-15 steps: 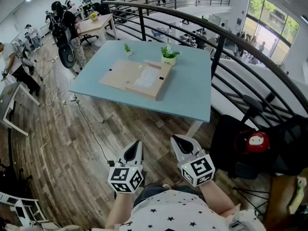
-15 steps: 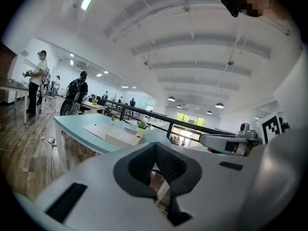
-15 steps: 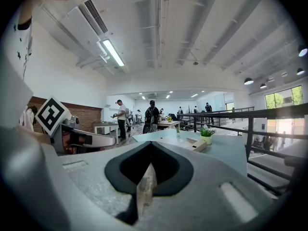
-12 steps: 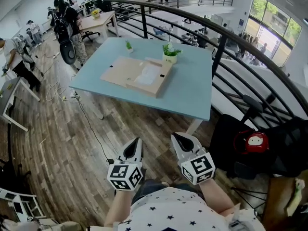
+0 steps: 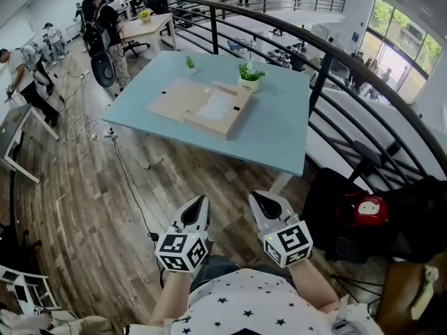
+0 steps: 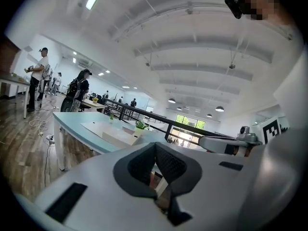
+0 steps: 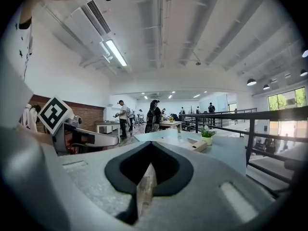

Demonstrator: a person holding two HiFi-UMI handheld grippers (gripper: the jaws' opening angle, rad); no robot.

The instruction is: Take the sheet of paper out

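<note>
A flat open cardboard box (image 5: 183, 102) lies on the light blue table (image 5: 279, 135), and a white sheet of paper (image 5: 216, 107) rests in it. Both grippers hover over the wooden floor close to my body, well short of the table. My left gripper (image 5: 200, 204) is shut with nothing in it, and so is my right gripper (image 5: 259, 199). The left gripper view has the shut jaws (image 6: 155, 145) pointing toward the table (image 6: 72, 124) and the box (image 6: 109, 132). Past the shut right gripper (image 7: 151, 146) I see the box (image 7: 194, 144) far off.
A potted plant (image 5: 246, 81) and a smaller plant (image 5: 189, 64) stand at the table's far side. A black curved railing (image 5: 335, 56) runs along the right. A dark seat with a red object (image 5: 367, 211) sits at the right. People (image 5: 105, 21) stand far left; a cable (image 5: 129, 180) crosses the floor.
Both grippers stay shut and near my body. The head view has shifted slightly, and the people at the far left have moved a little.
</note>
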